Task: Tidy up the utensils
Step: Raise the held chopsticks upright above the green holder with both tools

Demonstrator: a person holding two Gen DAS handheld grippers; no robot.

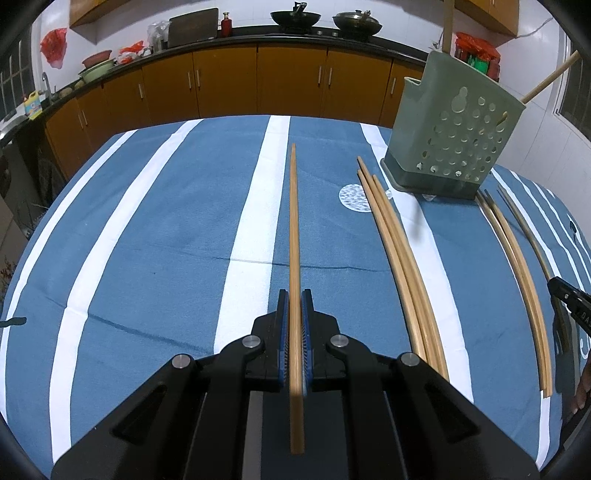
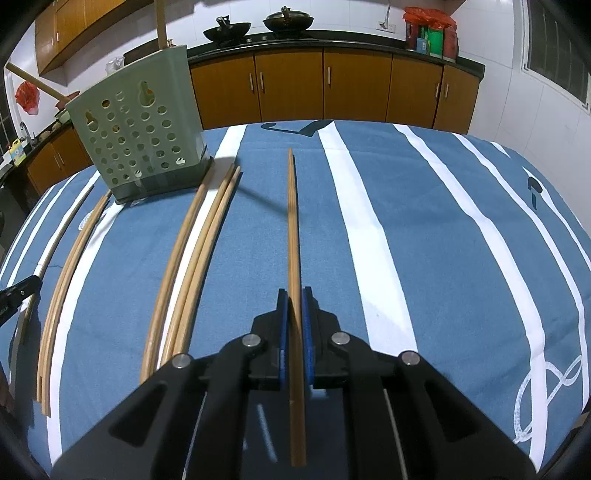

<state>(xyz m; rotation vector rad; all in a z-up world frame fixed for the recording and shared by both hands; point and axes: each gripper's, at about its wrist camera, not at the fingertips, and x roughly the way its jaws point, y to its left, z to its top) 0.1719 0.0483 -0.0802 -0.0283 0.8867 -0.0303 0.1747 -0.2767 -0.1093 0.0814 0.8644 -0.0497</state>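
Left tool (image 1: 294, 295): jaws together, clamped on a brown chopstick (image 1: 293, 221) that runs forward between the blue pads toward the far edge of the desk (image 1: 166, 221). Whether this chopstick touches the striped blue cloth cannot be told.

Right tool (image 2: 294, 293): jaws together, clamped on a second brown chopstick (image 2: 293, 229), likewise pointing toward the far edge, its rear end passing back between the tool's fingers.

Utensil holder (image 1: 450, 140): green, perforated, upright, standing near the far edge of the desk, between the two tools. Two wooden handles (image 1: 546, 79) rise from its top, one leaning outward.

Loose chopsticks: a group of three pale ones (image 1: 399, 258) lies on the cloth just beside the holder's base, running toward the near edge. A further set of pale chopsticks (image 1: 517, 266) lies on the holder's other side, with a darker single stick (image 1: 532, 236) beside it. In the right wrist view the set of three (image 2: 192, 258) lies nearest the right tool's chopstick, apart from it.

Behind the desk: orange cabinets (image 2: 325, 85) with two woks (image 2: 258, 27) on the worktop.
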